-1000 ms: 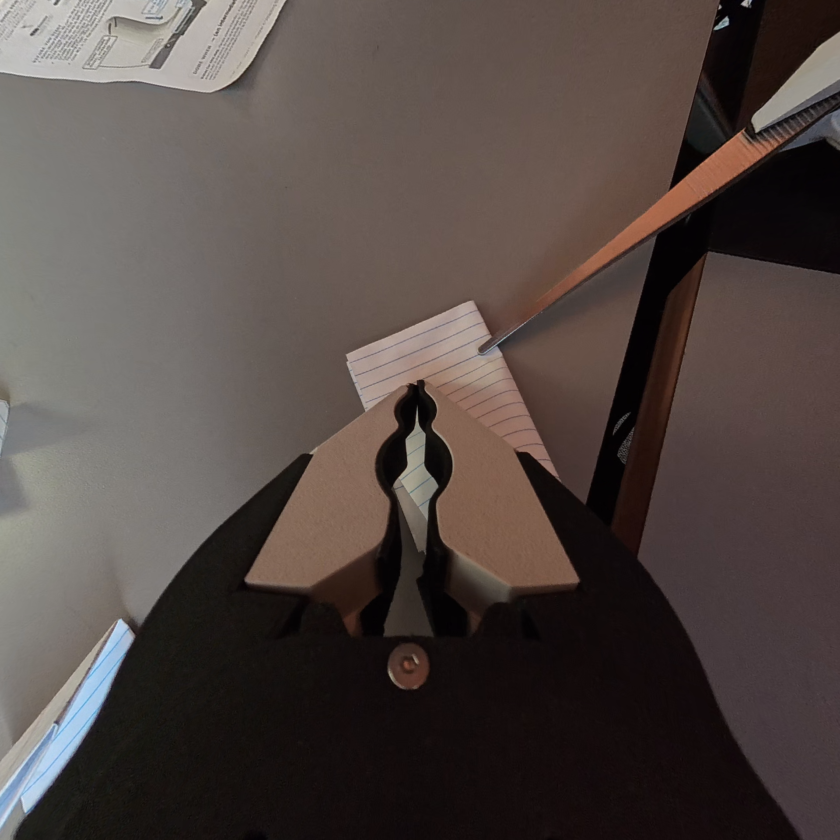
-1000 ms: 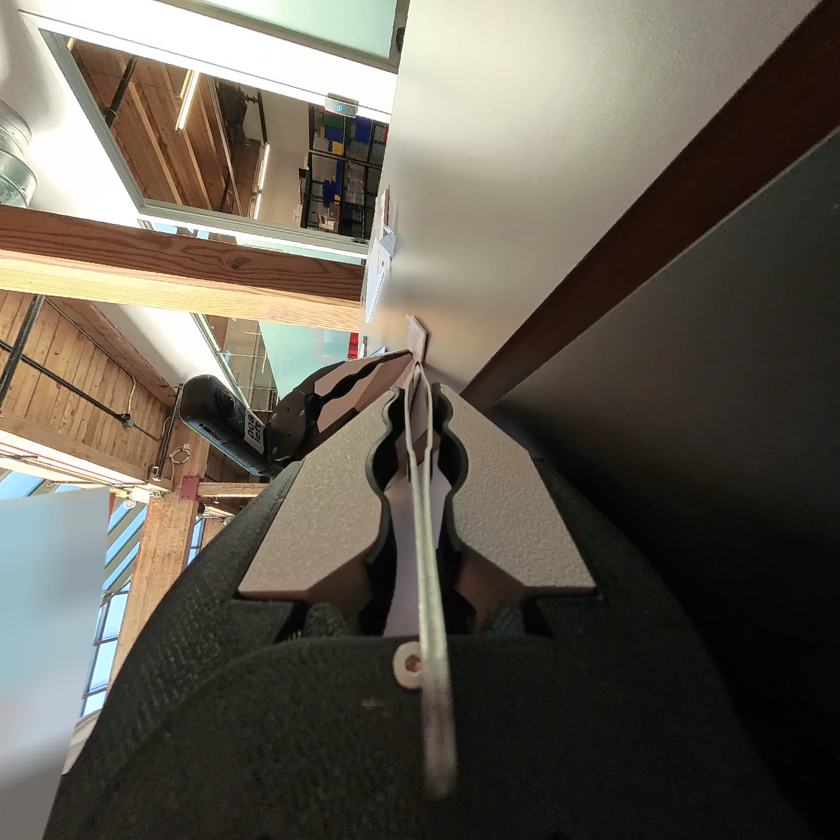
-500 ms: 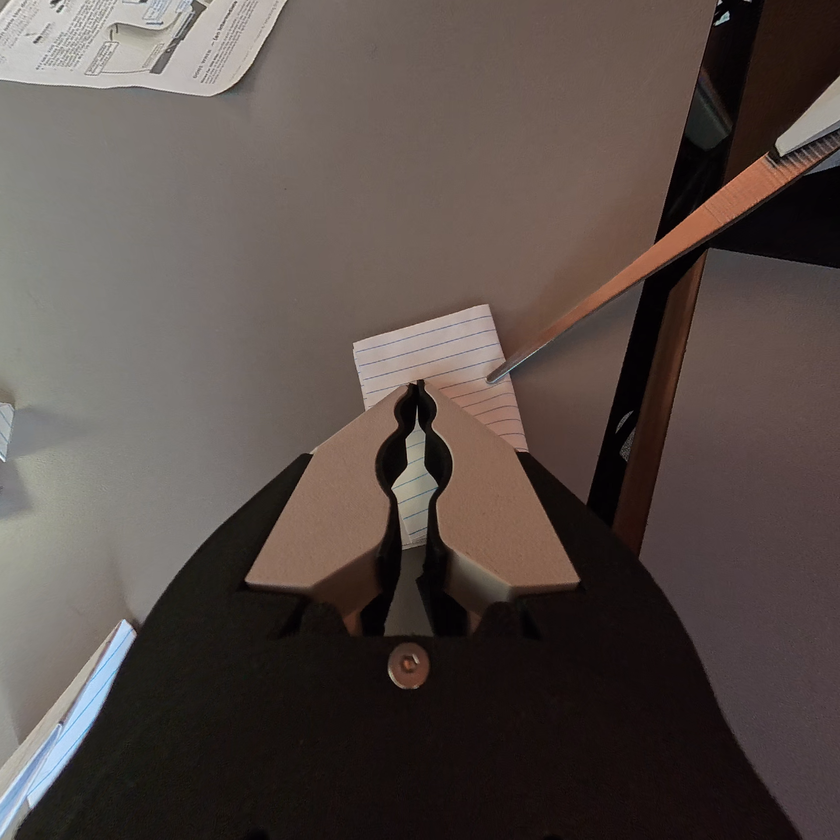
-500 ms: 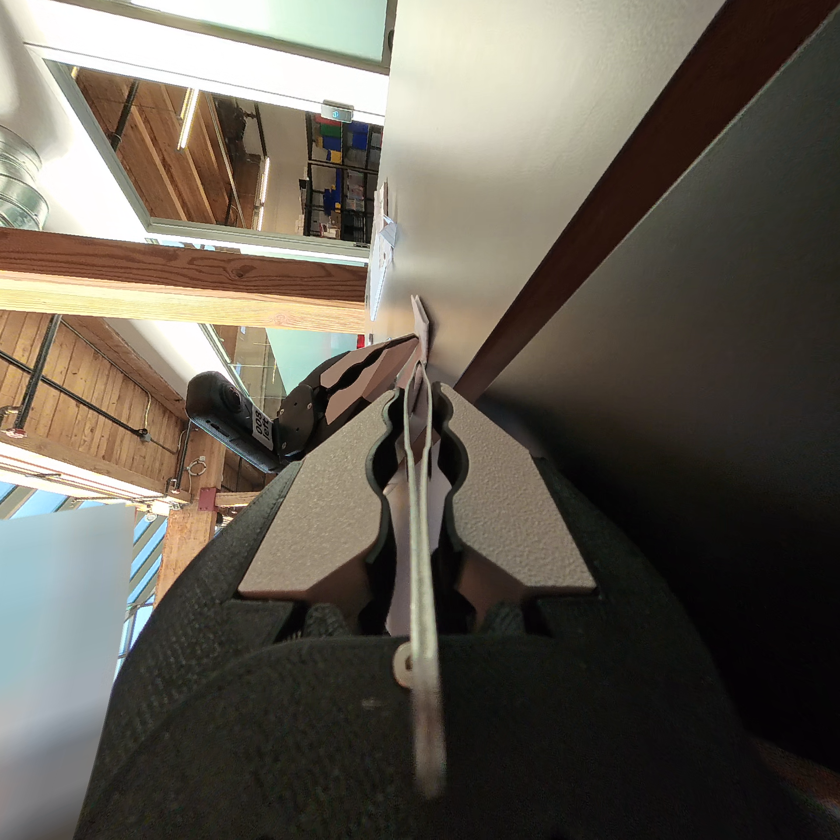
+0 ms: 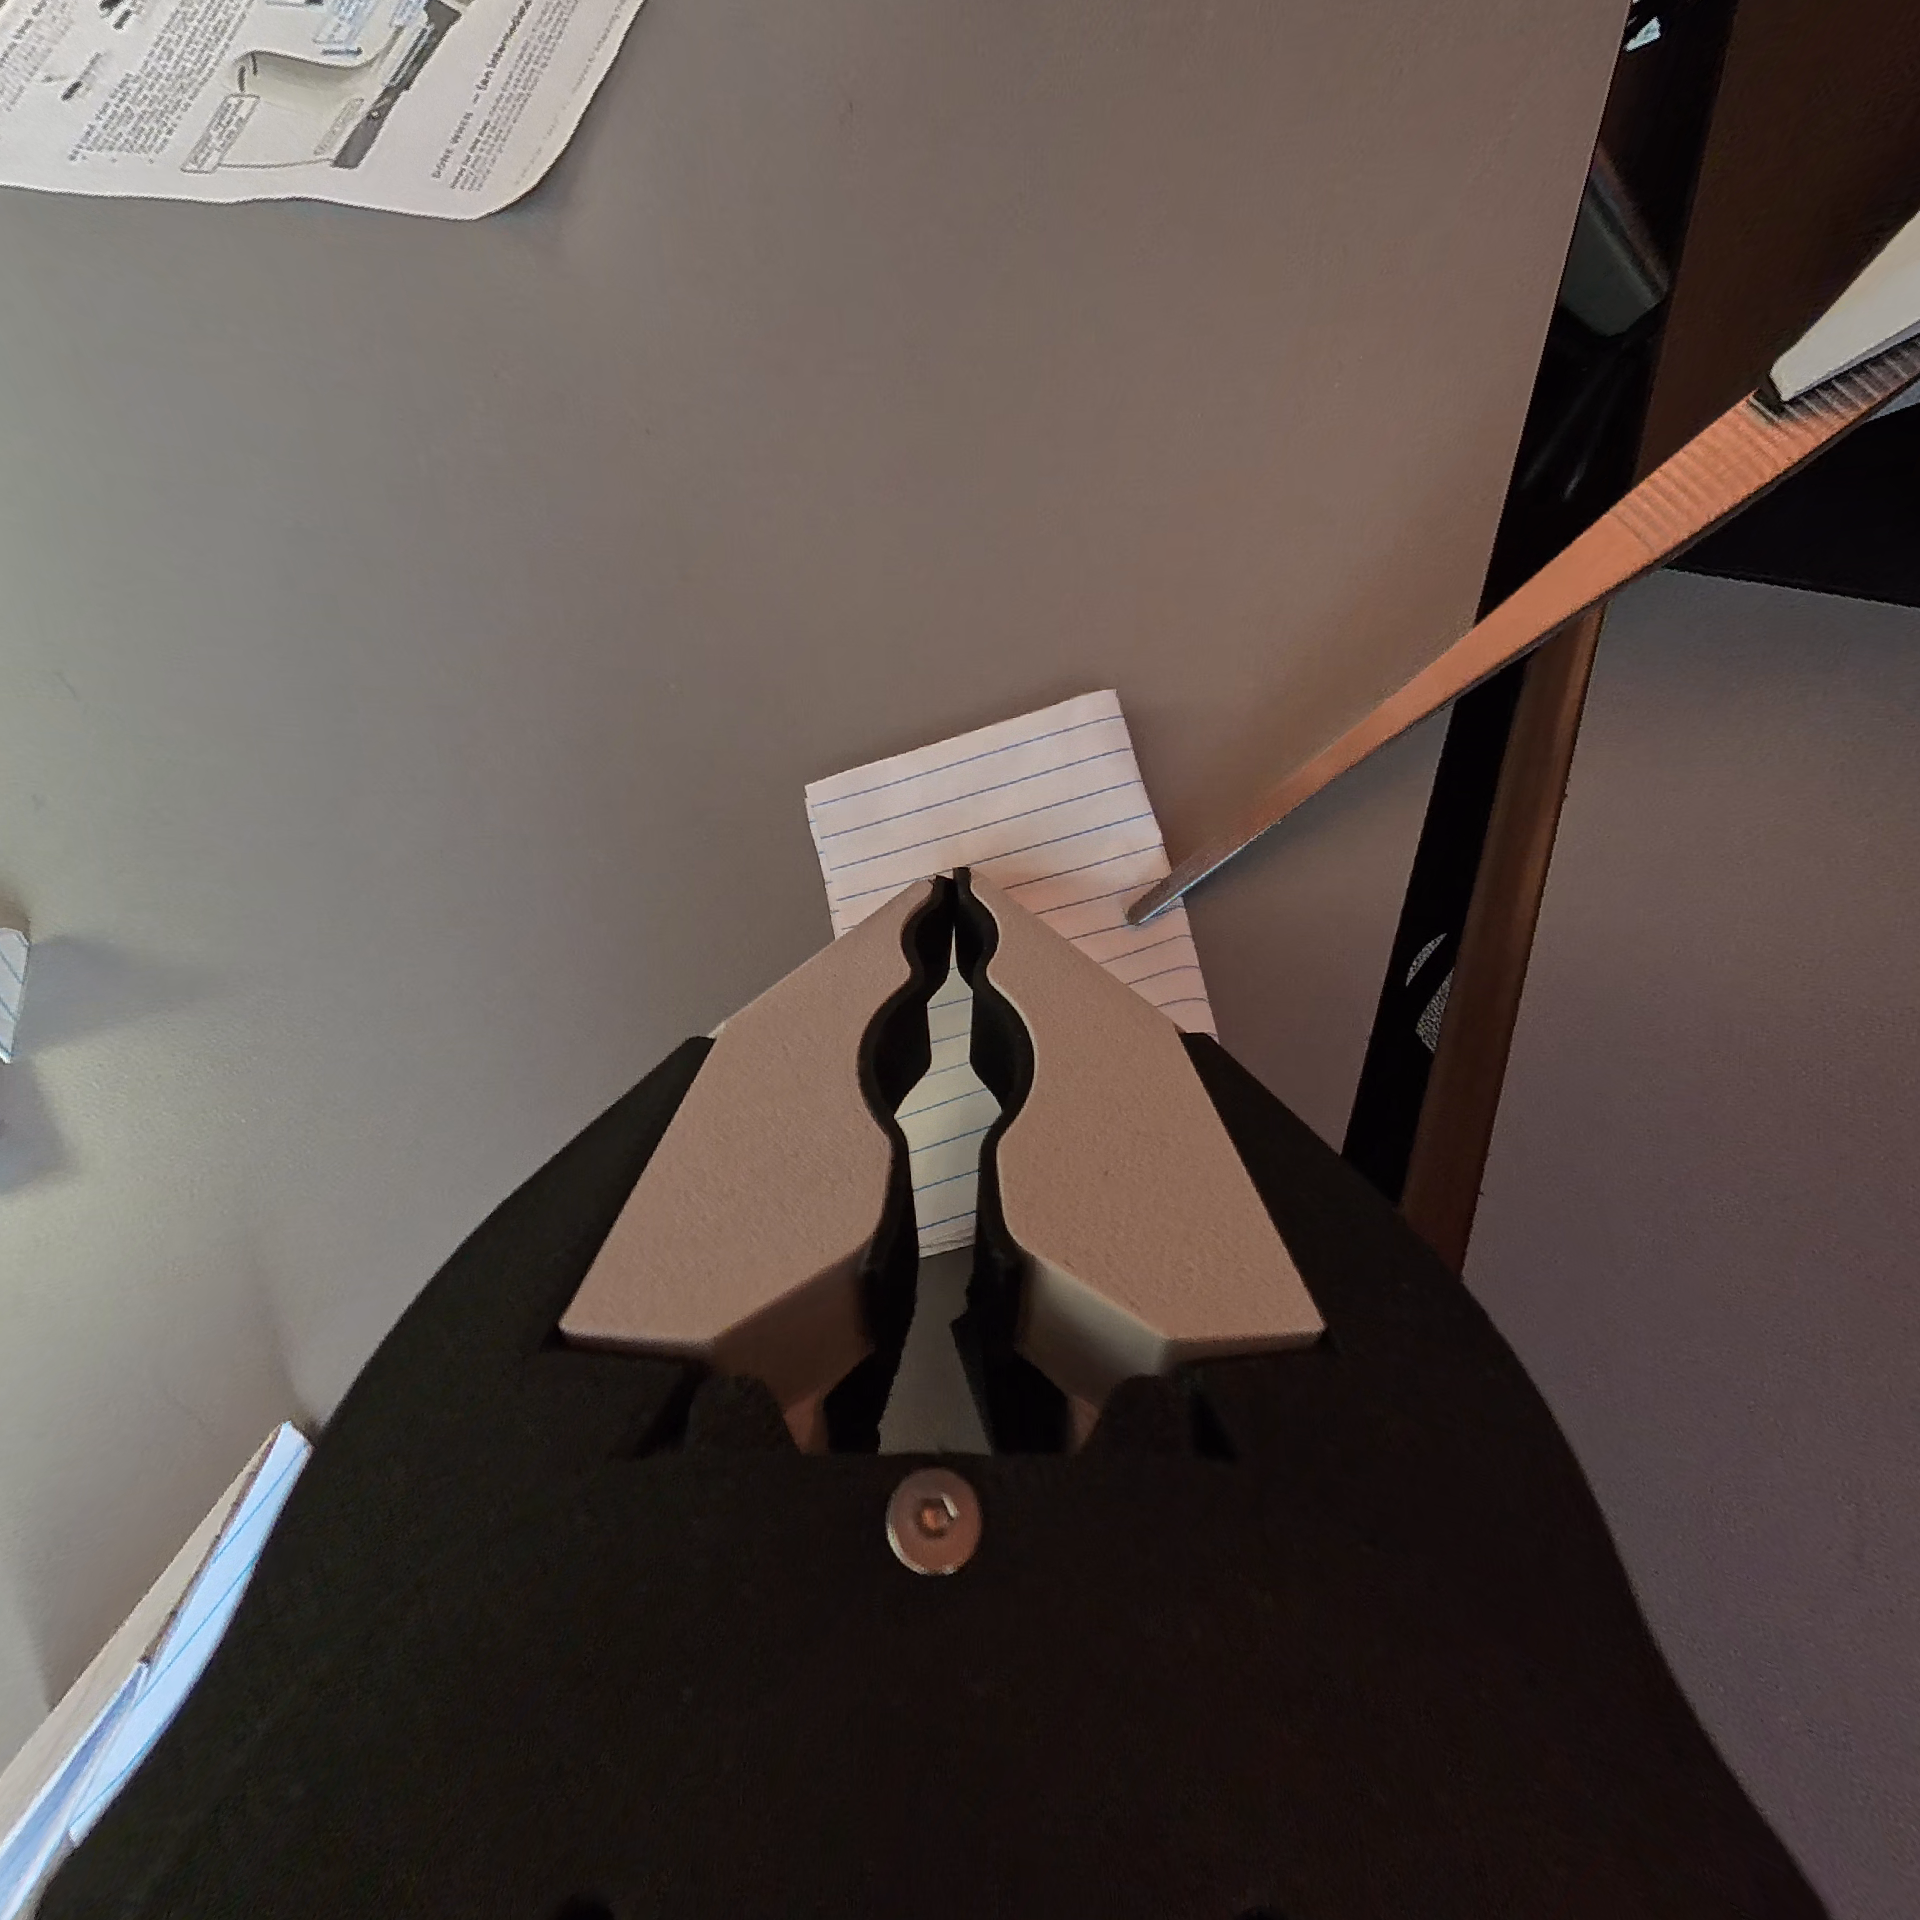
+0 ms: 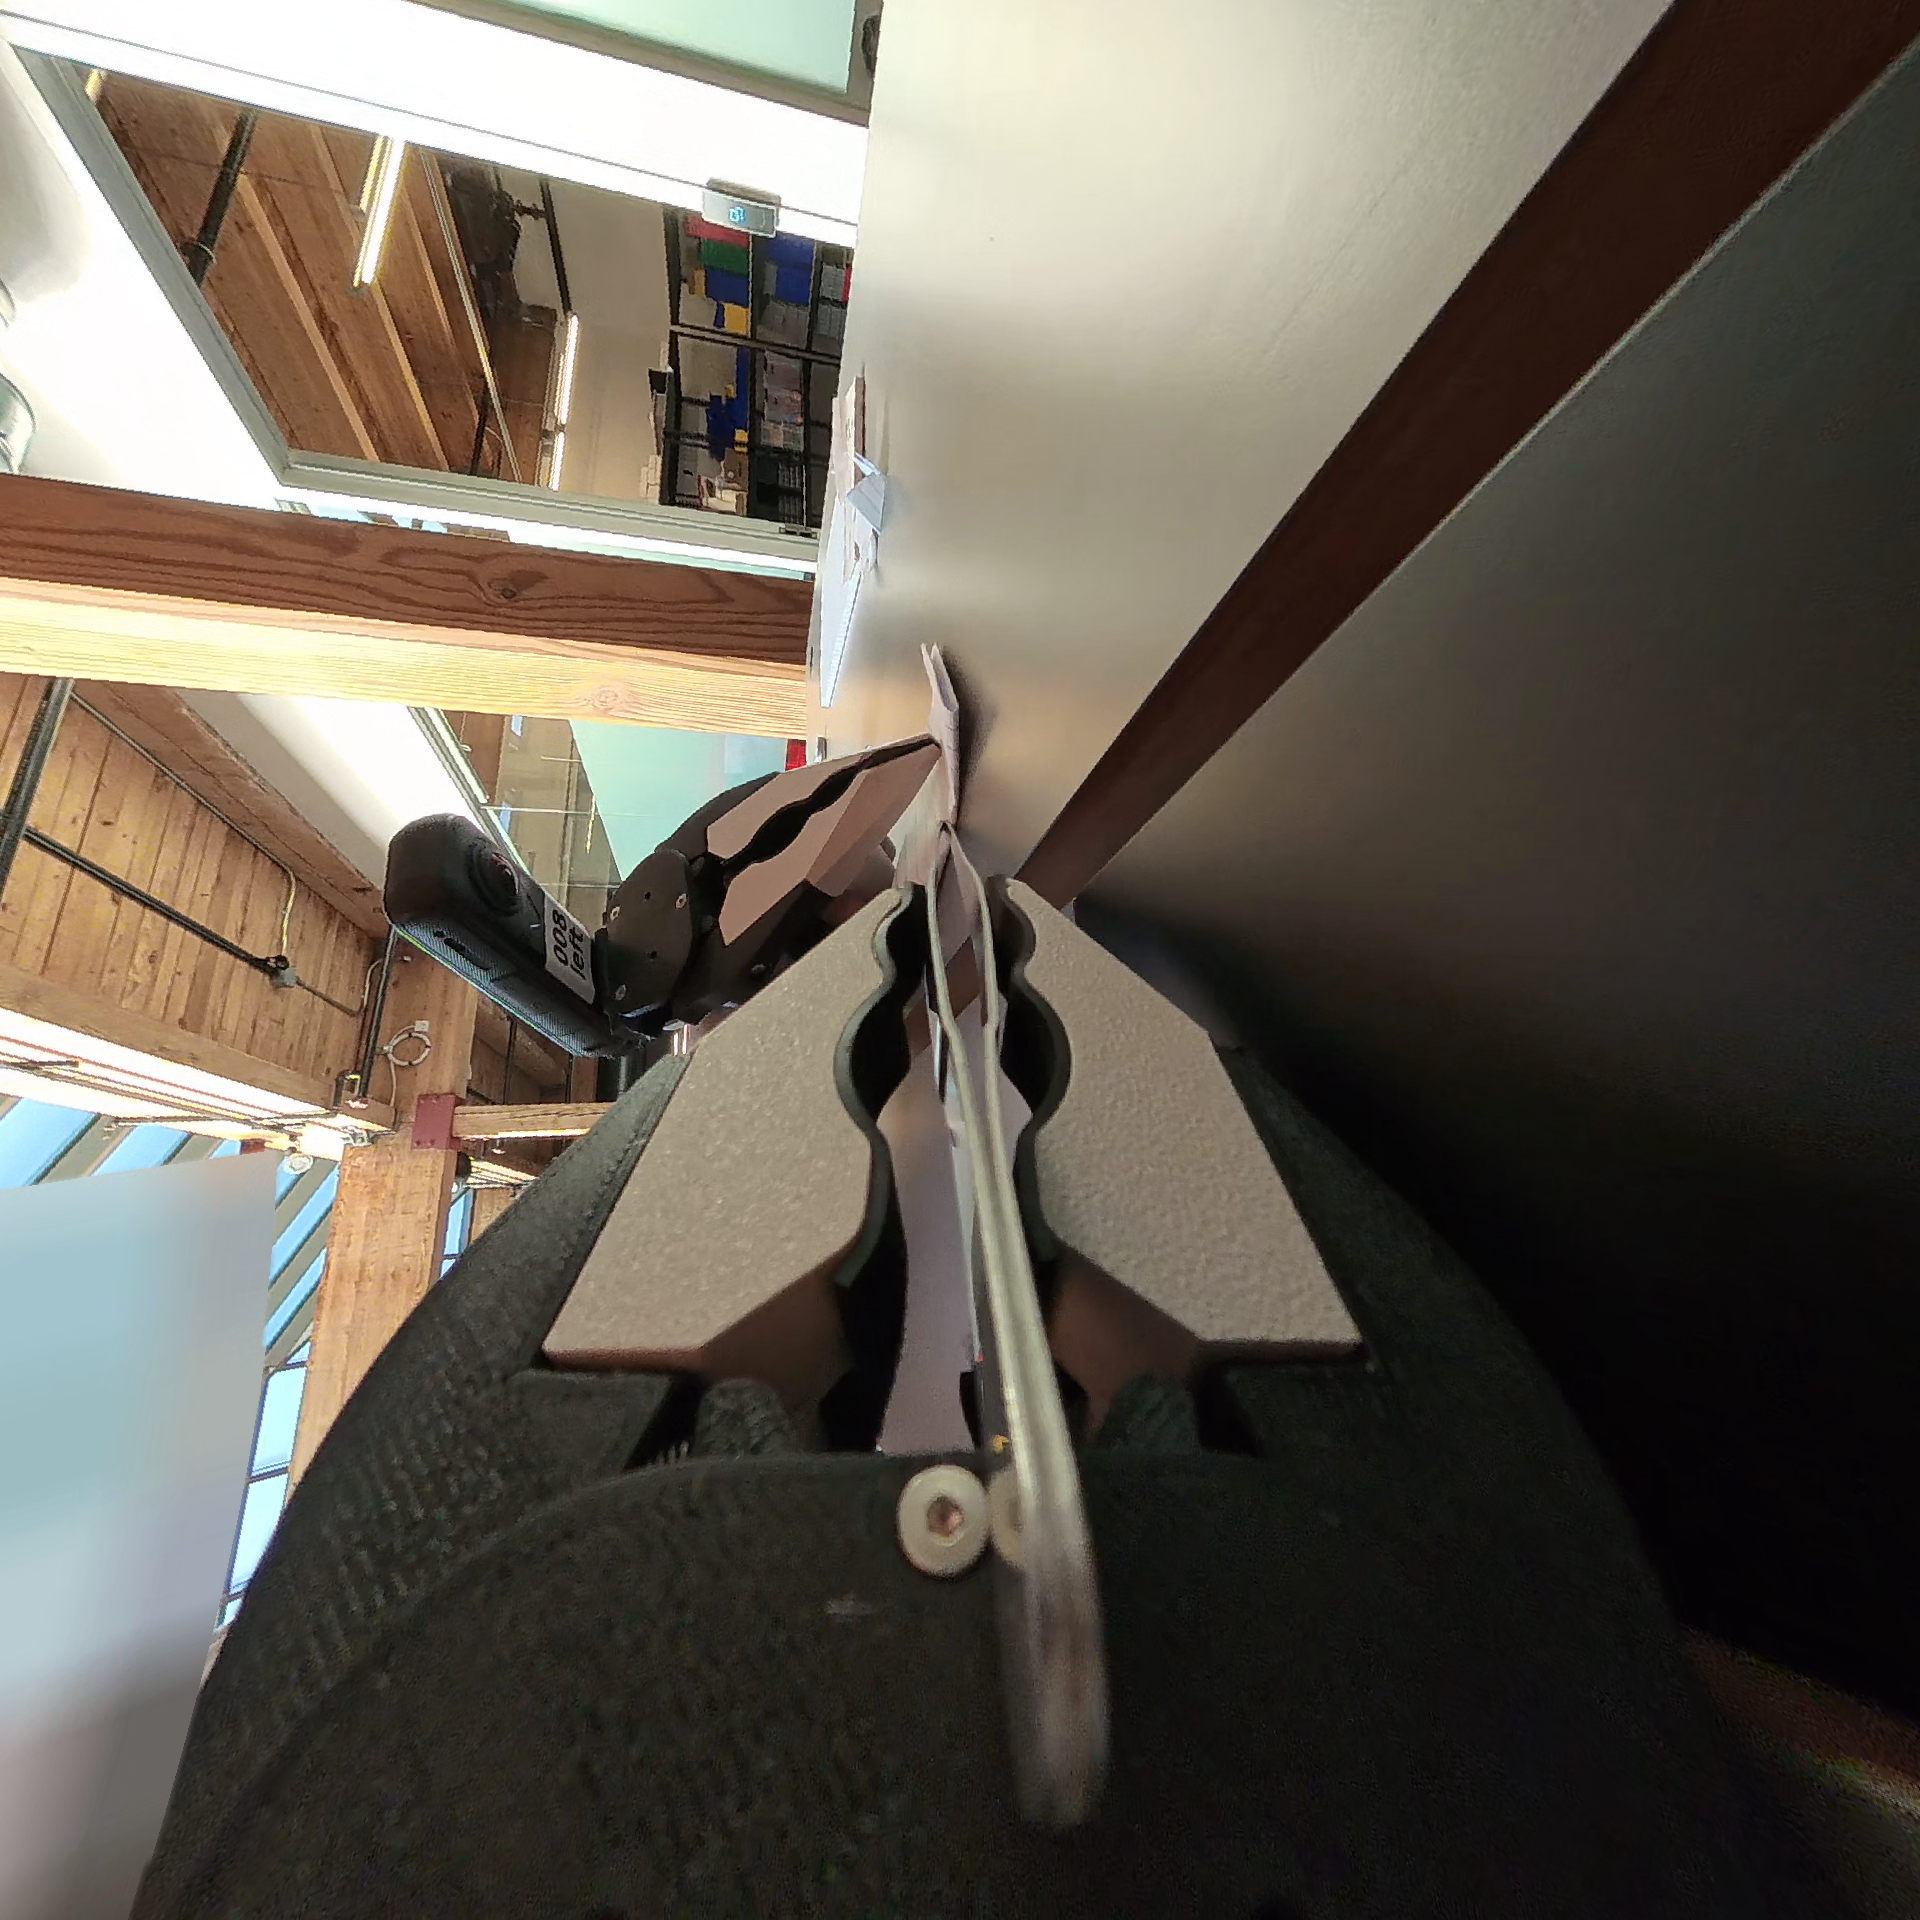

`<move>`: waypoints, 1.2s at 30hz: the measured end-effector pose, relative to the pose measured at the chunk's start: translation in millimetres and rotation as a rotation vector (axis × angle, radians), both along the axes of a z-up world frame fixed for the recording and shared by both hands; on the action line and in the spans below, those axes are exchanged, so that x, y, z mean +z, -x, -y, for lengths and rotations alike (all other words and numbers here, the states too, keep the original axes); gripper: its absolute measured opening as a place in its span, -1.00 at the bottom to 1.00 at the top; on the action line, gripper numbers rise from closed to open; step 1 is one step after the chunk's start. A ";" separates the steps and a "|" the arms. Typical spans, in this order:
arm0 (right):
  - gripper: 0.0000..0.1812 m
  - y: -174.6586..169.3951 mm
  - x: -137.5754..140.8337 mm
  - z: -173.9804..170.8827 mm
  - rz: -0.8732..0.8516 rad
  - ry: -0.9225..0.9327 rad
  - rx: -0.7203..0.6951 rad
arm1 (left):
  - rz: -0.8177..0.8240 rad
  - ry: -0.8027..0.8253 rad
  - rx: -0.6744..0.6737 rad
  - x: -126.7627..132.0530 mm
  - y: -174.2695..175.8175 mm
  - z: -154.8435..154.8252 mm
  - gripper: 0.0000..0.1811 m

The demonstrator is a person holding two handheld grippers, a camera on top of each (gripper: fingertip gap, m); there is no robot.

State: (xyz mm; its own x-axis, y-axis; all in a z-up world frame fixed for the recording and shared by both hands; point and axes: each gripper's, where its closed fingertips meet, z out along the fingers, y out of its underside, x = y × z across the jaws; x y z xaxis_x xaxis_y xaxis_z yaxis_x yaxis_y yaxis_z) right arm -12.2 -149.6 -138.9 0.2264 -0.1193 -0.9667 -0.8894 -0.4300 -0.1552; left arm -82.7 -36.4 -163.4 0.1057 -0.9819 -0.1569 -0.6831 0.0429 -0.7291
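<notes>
The left gripper [image 5: 954, 883], fingertips closed together, presses on a folded, blue-lined paper slip [image 5: 987, 800] lying on the grey table [image 5: 623, 520]. The right gripper [image 6: 951, 894] clamps metal tweezers [image 5: 1455, 655], whose tips touch the slip's right edge.

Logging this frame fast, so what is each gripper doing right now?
Left gripper: shut, tips over the folded lined paper; whether it presses it cannot be told.
Right gripper: shut on metal tweezers.
</notes>
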 end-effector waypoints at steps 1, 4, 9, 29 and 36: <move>-0.88 0.6 0.1 0.4 -0.005 0.001 -0.002 | 0.001 0.001 0.000 0.0 0.0 0.0 -1.00; -0.88 3.6 0.3 1.6 -0.030 0.000 -0.005 | 0.002 0.005 0.000 0.1 -0.1 0.0 -1.00; -0.88 13.8 -0.4 3.0 -0.036 0.010 0.031 | -0.001 0.002 -0.003 0.1 -0.1 0.0 -1.00; -0.88 42.1 -1.8 6.9 -0.056 0.037 0.115 | 0.004 0.006 -0.005 0.1 -0.1 -0.1 -1.00; -0.88 50.7 1.9 5.9 -0.069 0.027 0.129 | 0.009 0.009 -0.005 0.1 0.0 -0.1 -1.00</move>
State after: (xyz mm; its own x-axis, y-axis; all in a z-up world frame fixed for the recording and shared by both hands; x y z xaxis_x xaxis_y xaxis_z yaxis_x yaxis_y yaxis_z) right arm -62.8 -155.6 -137.0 0.1742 -0.1198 -0.9774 -0.8346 -0.5447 -0.0820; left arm -82.7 -36.4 -163.3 0.1019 -0.9839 -0.1467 -0.6765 0.0396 -0.7354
